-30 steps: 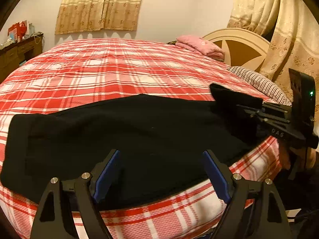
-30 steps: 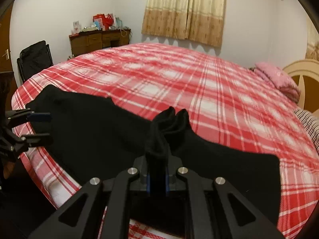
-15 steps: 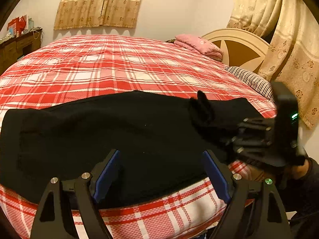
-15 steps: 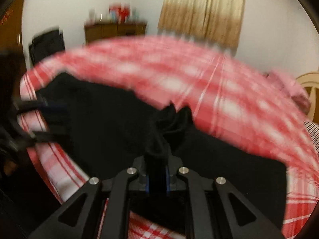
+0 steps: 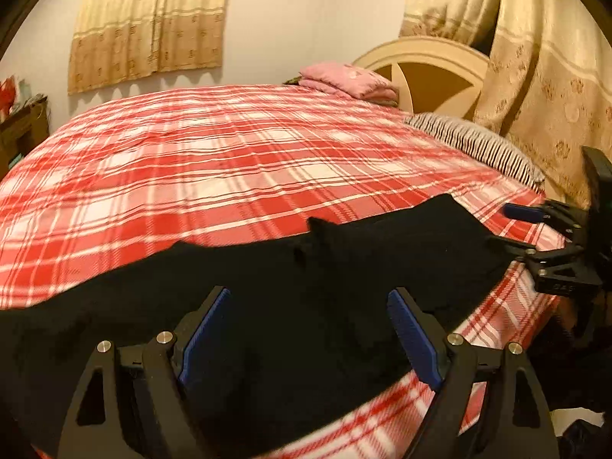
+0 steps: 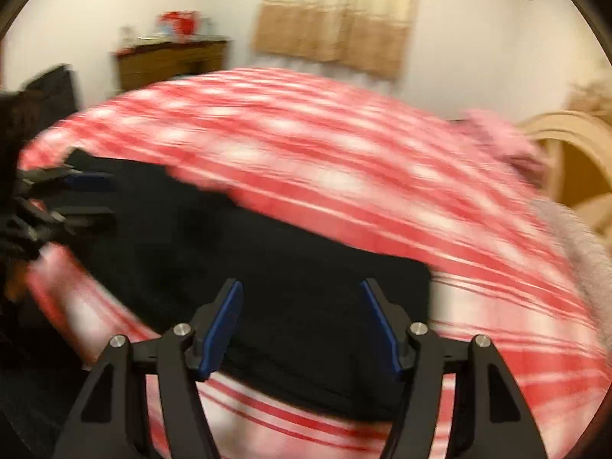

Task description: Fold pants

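Black pants lie flat along the near edge of the red plaid bed, with a small raised fold near their far edge. My left gripper is open and empty, hovering over the pants' middle. My right gripper is open and empty over the pants near their right end; this view is motion-blurred. The right gripper also shows in the left wrist view, open at the pants' right end. The left gripper shows in the right wrist view.
A pink folded cloth and a striped pillow lie by the cream headboard. Curtains hang at the right. A wooden dresser and a dark chair stand beyond the bed's far left.
My right gripper has opened and let go of the bunched pants fabric, which now lies on the bed, and it has drawn back to the right. My left gripper stays open.
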`<state>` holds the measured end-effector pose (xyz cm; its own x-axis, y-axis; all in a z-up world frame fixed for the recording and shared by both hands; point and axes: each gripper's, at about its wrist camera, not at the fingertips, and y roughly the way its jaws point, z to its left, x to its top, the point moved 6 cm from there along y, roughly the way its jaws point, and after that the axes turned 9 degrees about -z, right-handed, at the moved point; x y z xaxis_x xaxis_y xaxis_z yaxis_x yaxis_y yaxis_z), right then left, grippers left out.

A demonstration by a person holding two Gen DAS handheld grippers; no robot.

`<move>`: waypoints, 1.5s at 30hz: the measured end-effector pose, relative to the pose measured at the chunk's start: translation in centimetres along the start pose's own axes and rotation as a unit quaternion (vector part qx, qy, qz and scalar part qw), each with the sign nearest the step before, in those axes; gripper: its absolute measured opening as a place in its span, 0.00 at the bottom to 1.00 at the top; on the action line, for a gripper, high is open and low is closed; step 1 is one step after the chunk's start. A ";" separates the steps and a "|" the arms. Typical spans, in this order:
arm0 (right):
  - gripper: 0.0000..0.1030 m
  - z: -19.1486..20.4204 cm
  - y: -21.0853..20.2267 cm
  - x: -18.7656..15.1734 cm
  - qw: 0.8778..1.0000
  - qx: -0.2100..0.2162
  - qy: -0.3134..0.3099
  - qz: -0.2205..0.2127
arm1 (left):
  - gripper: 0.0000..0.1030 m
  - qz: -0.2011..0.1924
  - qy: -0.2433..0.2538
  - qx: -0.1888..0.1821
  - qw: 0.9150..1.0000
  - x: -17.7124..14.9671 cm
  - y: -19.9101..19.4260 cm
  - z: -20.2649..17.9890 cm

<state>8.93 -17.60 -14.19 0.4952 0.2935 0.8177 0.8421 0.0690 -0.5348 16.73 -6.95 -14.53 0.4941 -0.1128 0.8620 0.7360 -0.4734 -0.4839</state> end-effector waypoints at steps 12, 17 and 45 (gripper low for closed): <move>0.66 -4.4 -2.3 -5.6 0.997 -0.066 0.026 0.024 | 0.82 0.063 -0.004 0.033 0.997 -2.5 4.2 -0.2; 0.64 -4.7 -1.3 -6.8 0.994 -0.083 0.025 0.067 | 0.82 0.063 0.030 0.040 0.997 -2.9 4.5 -0.7; 0.71 10.5 7.2 1.4 0.989 0.146 -0.002 0.034 | 0.83 0.019 -0.091 0.273 0.957 -5.7 -12.6 23.6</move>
<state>13.42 -6.72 -19.13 0.5472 0.3113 0.7770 0.7094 0.3202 -0.6279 15.59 20.23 -16.88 0.5609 0.0570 0.8259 0.8238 0.0609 -0.5637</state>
